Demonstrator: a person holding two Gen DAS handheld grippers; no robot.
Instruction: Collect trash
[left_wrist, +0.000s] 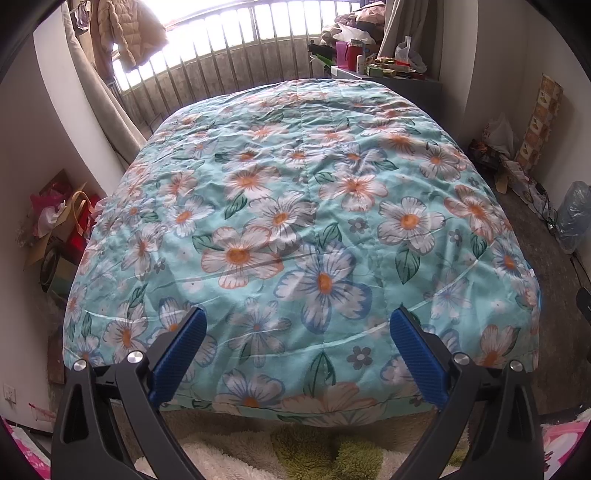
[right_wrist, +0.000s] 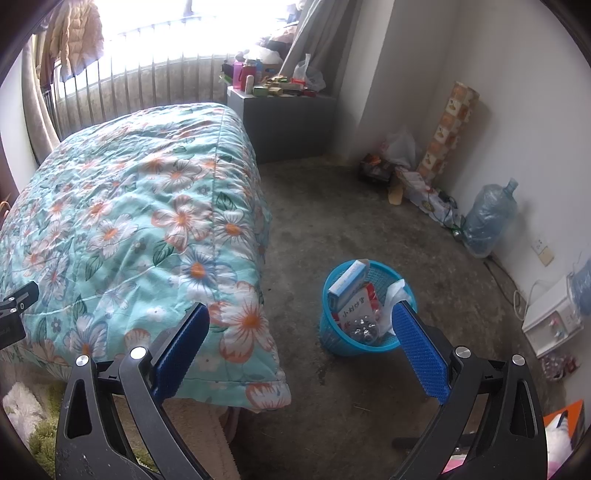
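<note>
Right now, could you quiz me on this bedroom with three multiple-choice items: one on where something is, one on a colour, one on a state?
1. Where does the bin stand?
A. On the bed
B. On the bare floor beside the bed
C. On the grey cabinet

2. What colour is the bin?
A. Blue
B. Red
C. White

3. How are the right gripper and left gripper?
A. Both shut on trash
B. Right holds a box
C. Both open and holding nothing

Answers:
1. B, the right wrist view shows it on the floor, off the corner of the quilt.
2. A, its mesh wall is bright blue, with a box and wrappers inside.
3. C, the fingers of each stand wide apart with nothing between them.
</note>
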